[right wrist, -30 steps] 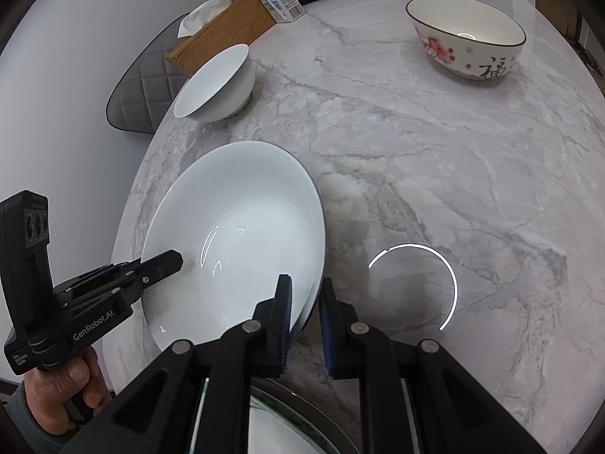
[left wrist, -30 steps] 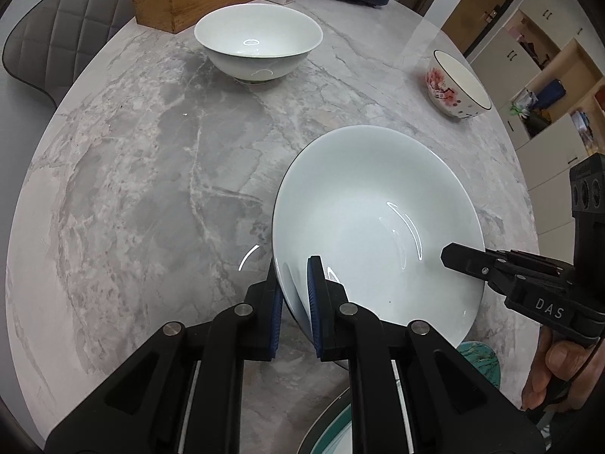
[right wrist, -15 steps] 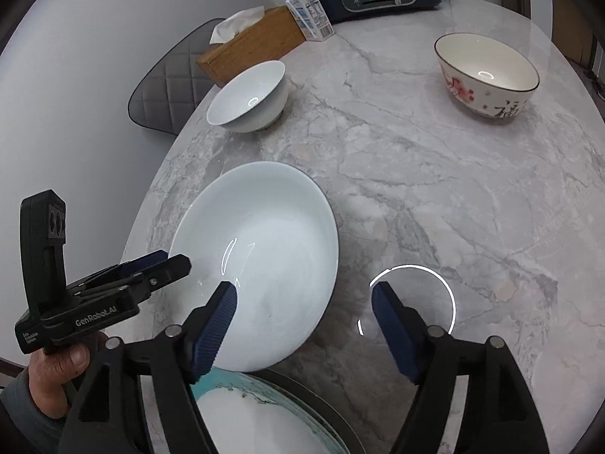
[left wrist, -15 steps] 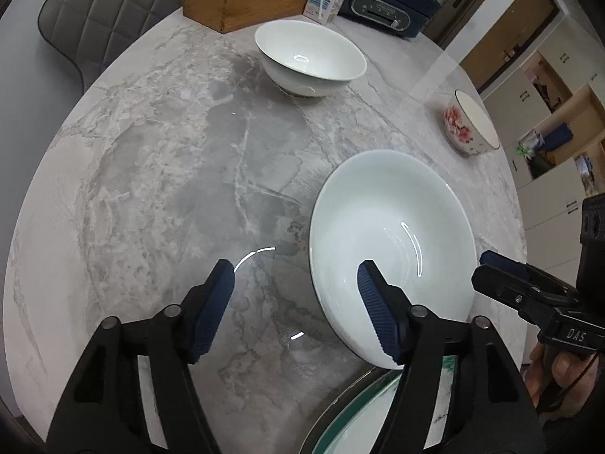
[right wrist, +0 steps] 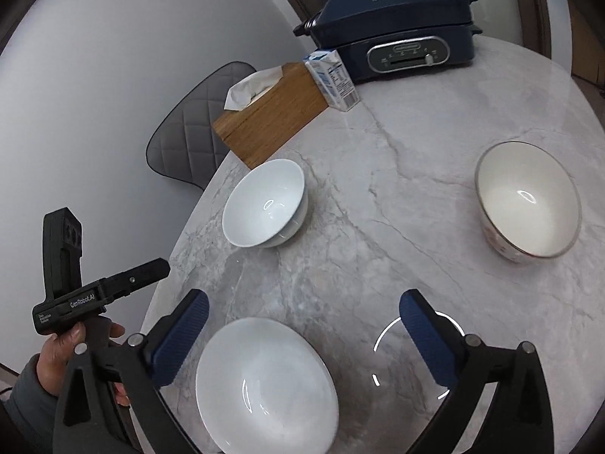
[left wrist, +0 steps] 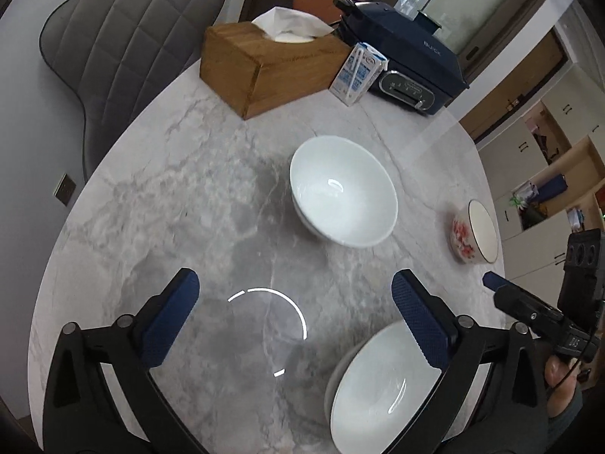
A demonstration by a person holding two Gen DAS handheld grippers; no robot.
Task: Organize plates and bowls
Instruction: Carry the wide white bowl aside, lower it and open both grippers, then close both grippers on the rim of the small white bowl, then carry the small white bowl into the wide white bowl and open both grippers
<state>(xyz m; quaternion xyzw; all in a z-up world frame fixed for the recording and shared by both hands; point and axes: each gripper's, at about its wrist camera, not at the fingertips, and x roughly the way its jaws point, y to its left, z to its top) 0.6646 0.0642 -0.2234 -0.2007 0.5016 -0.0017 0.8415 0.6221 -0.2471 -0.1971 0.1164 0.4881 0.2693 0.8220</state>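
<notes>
A wide white plate-bowl rests on the marble table at the near edge; it also shows in the right wrist view. A smaller white bowl stands mid-table. A floral bowl stands to the right. My left gripper is open and empty, above the table left of the wide bowl. My right gripper is open and empty, above the wide bowl's far rim. Each gripper shows in the other's view, the right one and the left one.
A wooden tissue box, a small milk carton and a dark blue electric cooker stand at the table's far edge. A grey chair is behind the table on the left. Cabinets stand at the right.
Both grippers let go of the wide white bowl, opened wide and drew back and up. The bowl now sits on the table at the near edge.
</notes>
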